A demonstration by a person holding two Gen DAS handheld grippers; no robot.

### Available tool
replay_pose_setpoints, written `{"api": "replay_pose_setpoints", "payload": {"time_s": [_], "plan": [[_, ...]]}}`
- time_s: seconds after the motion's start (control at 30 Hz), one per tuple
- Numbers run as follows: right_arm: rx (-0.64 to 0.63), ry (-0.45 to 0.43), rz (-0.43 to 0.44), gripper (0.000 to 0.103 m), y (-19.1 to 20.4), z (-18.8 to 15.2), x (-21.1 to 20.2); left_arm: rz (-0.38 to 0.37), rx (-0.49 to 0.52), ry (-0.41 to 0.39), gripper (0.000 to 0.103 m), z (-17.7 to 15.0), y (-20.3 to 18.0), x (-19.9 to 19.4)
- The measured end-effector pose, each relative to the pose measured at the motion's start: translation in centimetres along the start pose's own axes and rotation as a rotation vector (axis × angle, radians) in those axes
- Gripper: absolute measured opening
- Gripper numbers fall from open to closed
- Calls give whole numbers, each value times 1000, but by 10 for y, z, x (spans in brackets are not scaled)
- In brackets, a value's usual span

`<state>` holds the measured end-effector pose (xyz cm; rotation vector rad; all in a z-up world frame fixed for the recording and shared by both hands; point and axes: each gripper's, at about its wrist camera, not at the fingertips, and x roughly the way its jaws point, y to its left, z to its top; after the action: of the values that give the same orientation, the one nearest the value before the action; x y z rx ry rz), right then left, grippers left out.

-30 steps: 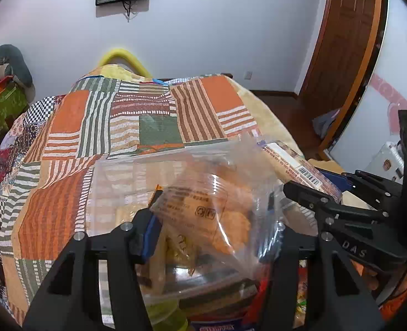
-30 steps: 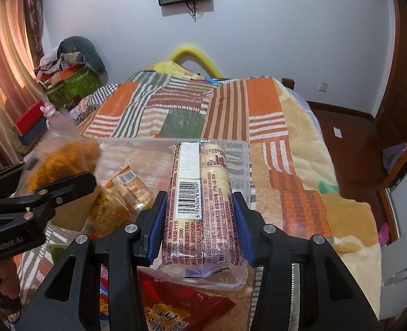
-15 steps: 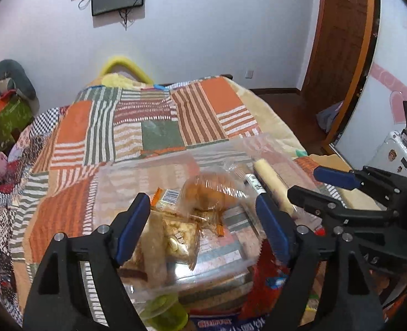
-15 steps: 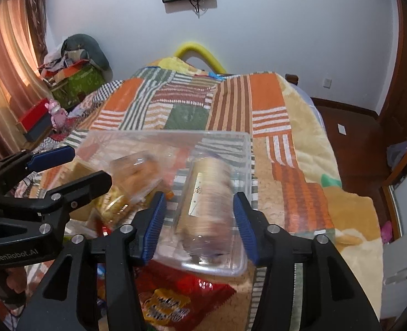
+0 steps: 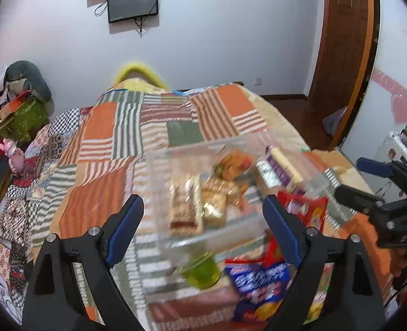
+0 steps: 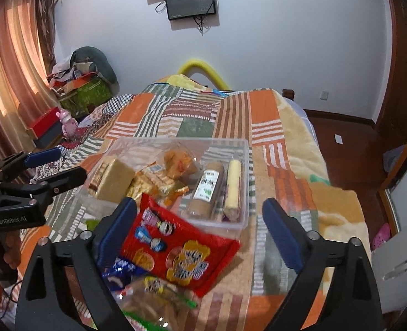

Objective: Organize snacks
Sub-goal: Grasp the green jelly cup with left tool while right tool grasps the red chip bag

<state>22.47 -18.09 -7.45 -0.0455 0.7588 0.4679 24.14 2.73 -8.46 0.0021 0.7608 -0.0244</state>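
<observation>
both my left gripper and right gripper gape wide, empty. the red bag at 6 o'clock of the clear box looks light, crinkly, slippery; pinch its edge seam.

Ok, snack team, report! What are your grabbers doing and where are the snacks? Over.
Left gripper open, empty. Right gripper open, empty. Clear plastic snack box on the patchwork bedspread, partly filled. Red snack bag outside, overlapping its near edge.
</observation>
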Motion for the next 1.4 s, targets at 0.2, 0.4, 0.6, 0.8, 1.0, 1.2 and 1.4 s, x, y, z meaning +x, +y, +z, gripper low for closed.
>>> {"api": "replay_pose_setpoints", "payload": {"time_s": [0.2, 0.4, 0.6, 0.8, 1.0, 1.2, 1.4], "plan": [[15, 78, -8, 103, 5, -18, 16, 10, -31, 76, 89, -36, 21, 8], [40, 171, 5, 103, 11, -27, 43, -2, -66, 147, 89, -67, 33, 26], [46, 225, 6, 103, 18, -30, 57, -34, -68, 173, 89, -79, 33, 44], [49, 239, -6, 103, 23, -30, 63, -59, -81, 180, 89, -83, 32, 61], [80, 255, 6, 103, 21, -31, 69, -111, -118, 205, 76, -86, 33, 75], [72, 256, 6, 88, 21, -35, 69, -162, -124, 205, 58, -88, 30, 77], [54, 243, 10, 75, 20, -37, 62, -131, -81, 187, 58, -91, 23, 63]]}}
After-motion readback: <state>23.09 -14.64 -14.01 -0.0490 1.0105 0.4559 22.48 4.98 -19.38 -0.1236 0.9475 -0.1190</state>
